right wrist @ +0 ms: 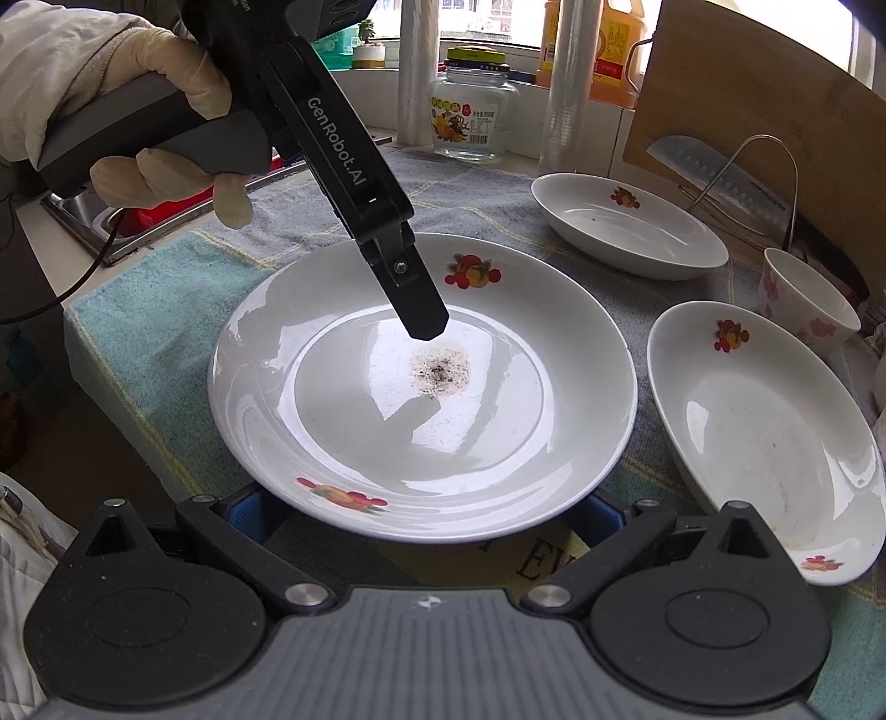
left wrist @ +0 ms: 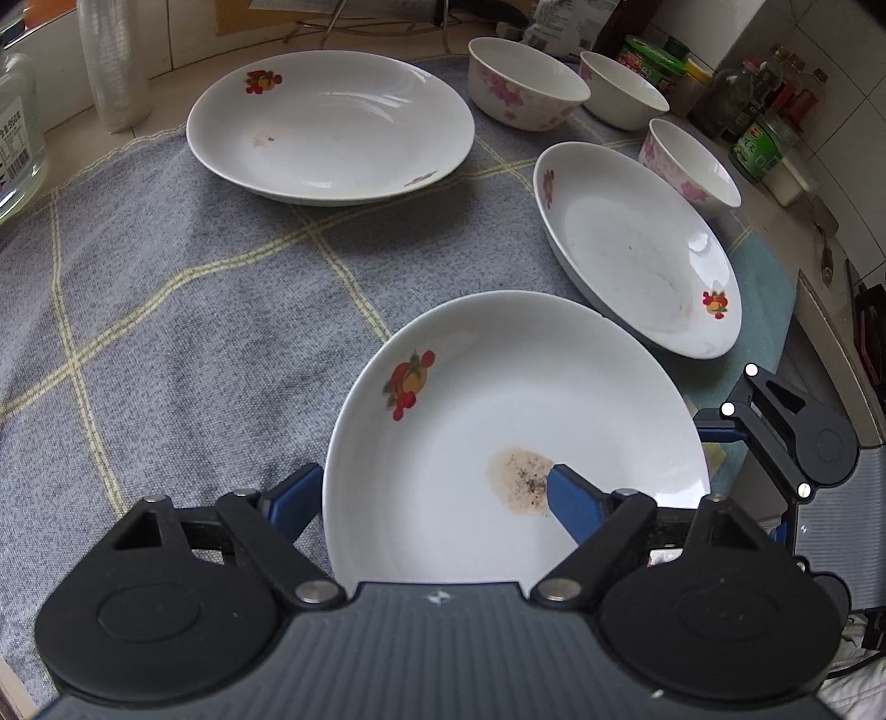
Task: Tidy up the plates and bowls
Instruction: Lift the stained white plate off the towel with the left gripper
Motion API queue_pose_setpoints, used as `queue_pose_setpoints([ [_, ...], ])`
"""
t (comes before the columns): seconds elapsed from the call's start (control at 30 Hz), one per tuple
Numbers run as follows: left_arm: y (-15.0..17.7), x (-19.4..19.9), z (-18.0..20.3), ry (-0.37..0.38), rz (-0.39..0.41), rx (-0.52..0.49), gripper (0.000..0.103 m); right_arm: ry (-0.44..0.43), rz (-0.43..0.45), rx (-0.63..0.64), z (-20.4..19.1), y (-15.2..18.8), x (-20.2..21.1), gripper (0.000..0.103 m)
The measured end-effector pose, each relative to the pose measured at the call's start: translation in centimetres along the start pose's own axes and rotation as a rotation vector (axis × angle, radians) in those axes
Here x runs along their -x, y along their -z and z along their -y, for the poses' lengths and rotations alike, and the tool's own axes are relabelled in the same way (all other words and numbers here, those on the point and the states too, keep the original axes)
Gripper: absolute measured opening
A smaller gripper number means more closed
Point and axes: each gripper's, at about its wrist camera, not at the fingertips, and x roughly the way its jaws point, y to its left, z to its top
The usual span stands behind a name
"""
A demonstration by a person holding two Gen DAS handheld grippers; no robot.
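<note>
A white plate with fruit prints and a brown stain [left wrist: 498, 421] [right wrist: 360, 421] is gripped at its rim by my left gripper [left wrist: 437, 498], one finger over the inside, one under. The left gripper's finger [right wrist: 421, 310] shows inside this plate in the right wrist view. My right gripper [right wrist: 426, 520] is open, its blue fingers under the plate's near rim; it also shows at the plate's right edge in the left wrist view [left wrist: 775, 432]. Two more plates [left wrist: 332, 127] [left wrist: 637, 249] [right wrist: 626, 227] [right wrist: 775, 437] lie on the cloth. Three pink-flowered bowls [left wrist: 520, 83] [left wrist: 626, 88] [left wrist: 692, 160] stand behind.
A grey checked cloth [left wrist: 166, 288] covers the counter. A glass jar [right wrist: 476, 116], oil bottles [right wrist: 609, 50], a cutting board with a knife [right wrist: 747, 111] and a wire rack stand at the back. Condiment jars [left wrist: 764, 144] line the wall. A sink [right wrist: 111, 216] lies left.
</note>
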Motion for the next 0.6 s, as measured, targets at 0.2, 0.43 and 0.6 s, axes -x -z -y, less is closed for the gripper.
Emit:
queue_pose_setpoints([
  [0.2,-0.35,-0.3,0.25,0.003,-0.014,-0.002,0.085,-0.022,-0.009,0.007,0.35,-0.27,-0.21,0.103],
  [0.43,-0.84,-0.71,0.57,-0.001,-0.018,-0.007,0.085,-0.047,-0.025,0.021,0.76,-0.55,-0.34,0.103],
  [0.6,-0.88,-0.78,0.41,0.005,-0.016,-0.003,0.085,-0.054,-0.039,0.024,0.9,-0.69,-0.43,0.103],
])
